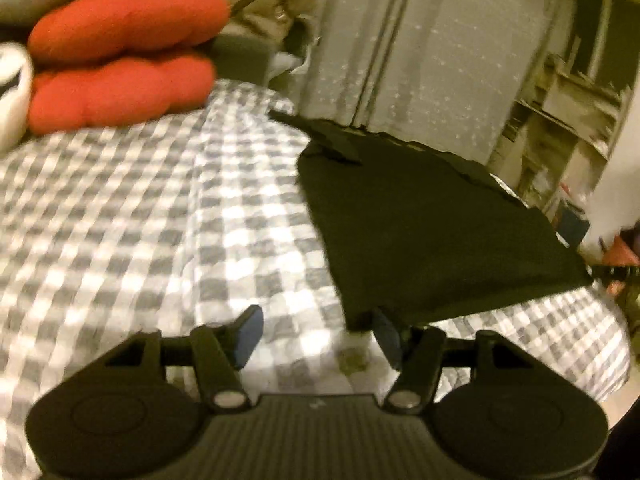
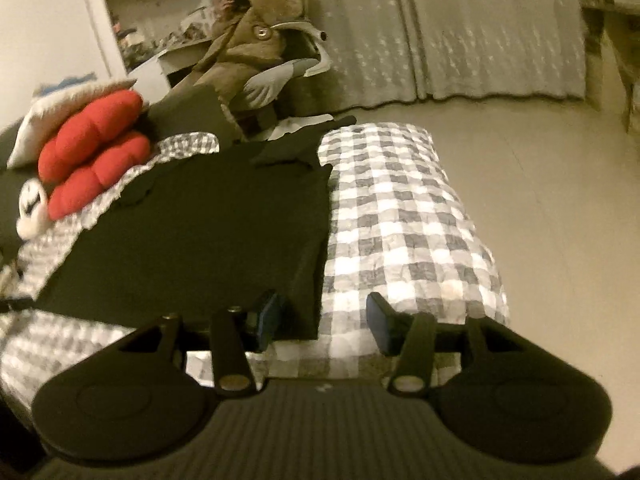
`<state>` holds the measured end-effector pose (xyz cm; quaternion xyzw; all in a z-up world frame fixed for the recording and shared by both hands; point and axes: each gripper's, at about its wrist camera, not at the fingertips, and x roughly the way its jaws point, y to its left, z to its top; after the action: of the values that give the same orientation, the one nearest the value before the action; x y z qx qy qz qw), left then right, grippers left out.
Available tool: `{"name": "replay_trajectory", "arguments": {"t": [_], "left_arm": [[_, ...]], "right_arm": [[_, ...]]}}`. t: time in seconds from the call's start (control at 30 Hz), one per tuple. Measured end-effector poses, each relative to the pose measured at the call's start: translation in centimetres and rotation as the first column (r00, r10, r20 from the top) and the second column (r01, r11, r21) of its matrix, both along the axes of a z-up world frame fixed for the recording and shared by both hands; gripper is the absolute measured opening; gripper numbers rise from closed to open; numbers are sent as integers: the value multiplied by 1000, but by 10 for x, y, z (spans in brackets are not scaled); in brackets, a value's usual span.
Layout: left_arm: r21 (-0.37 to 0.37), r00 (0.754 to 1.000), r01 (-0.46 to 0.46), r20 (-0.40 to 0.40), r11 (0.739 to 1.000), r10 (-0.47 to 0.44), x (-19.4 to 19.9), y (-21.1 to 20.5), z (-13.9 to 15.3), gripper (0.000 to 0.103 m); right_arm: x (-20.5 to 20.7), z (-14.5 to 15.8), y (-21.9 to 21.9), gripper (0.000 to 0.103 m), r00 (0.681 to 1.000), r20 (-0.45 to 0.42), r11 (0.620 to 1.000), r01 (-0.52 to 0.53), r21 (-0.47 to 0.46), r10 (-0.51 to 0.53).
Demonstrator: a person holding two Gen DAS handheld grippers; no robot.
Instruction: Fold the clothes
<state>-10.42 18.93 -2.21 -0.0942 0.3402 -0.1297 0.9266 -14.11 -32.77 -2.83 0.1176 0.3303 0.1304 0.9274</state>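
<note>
A black garment (image 2: 192,236) lies spread flat on a bed with a grey-and-white checked cover (image 2: 408,220), filling the centre-left of the right wrist view and the centre-right of the left wrist view. Its right edge looks doubled over in a straight strip, which fits either a fold under way or cloth merely laid out.

Both tongs are released, holding nothing. The left tongs (image 1: 316,336) sit low at the garment's near left corner; the right tongs (image 2: 324,322) straddle its near right edge. That placing suggests a grasp at the two near corners.

At upper left, red cushions (image 2: 92,152) and a pale pillow (image 2: 60,116) crowd the bed's far side. A person in a brown coat (image 2: 252,36) sits in a chair beyond.
</note>
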Motion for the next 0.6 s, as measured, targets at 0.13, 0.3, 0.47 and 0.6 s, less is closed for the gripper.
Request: {"name": "replay_trajectory", "arguments": {"t": [0.13,0.3,0.47,0.6], "left_arm": [[-193,993,-39,-114,981,17,7,14,-4,60],[-441,965,-115,-261,890,-4,19,31,-13,51],[-553,946,-163,-322,817,-29,24,31,-24,49],[-569,950,-176,-312,803,-13,28,24,-29,47]], "right_arm": [[-4,4,-13,52,998,-59,991,35,126,-28],[-9,-2,-31,52,974,-220,927,125,353,-48],[-14,-14,-50,52,950,-308,808,219,547,-48],[-15,-10,-45,52,955,-292,821,197,536,-39]]}}
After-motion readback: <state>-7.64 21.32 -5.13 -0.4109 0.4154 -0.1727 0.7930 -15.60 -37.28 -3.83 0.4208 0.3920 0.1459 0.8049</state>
